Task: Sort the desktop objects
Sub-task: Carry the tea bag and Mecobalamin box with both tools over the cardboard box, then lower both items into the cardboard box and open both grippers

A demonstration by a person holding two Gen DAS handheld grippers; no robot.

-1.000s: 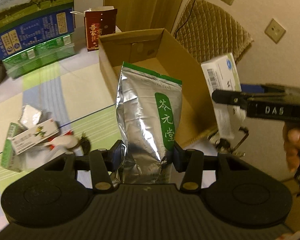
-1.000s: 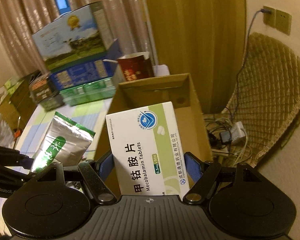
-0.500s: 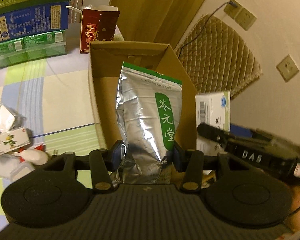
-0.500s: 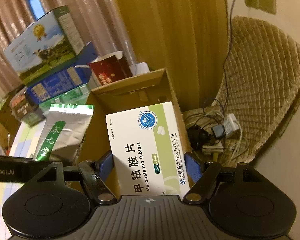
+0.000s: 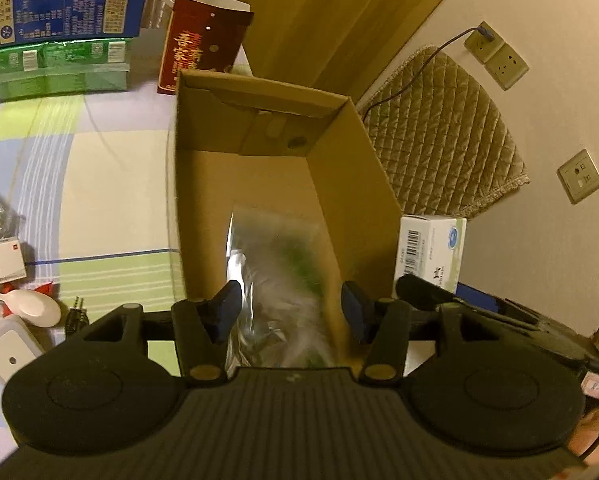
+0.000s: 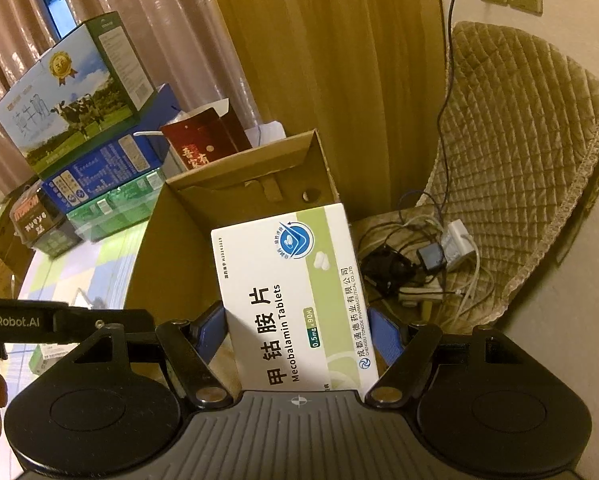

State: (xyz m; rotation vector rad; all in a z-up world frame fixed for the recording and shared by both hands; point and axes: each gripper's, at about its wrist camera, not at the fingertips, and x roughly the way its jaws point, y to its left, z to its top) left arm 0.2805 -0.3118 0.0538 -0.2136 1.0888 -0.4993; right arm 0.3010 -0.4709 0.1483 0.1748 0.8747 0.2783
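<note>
Above the cardboard box (image 5: 351, 184), your left gripper (image 5: 290, 312) had spread its fingers, dropping the foil pouch (image 5: 277, 280); your right gripper (image 6: 295, 334) clasped the tablet box (image 6: 295, 300); that presumably needed boxing next.

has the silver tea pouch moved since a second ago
Yes. The silver tea pouch has left the opened left tongs and is dropping, blurred, into the cardboard box; earlier it stood clamped upright, above the box's rim.

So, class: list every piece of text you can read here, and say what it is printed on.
"Mecobalamin Tablets": tablet box in the right hand-held gripper.
"0.5mg x 90": same box.
"GenRobot.AI", first letter cut off: left hand-held gripper.
Blue carton print: too small.
Foil pouch: blurred.
</note>
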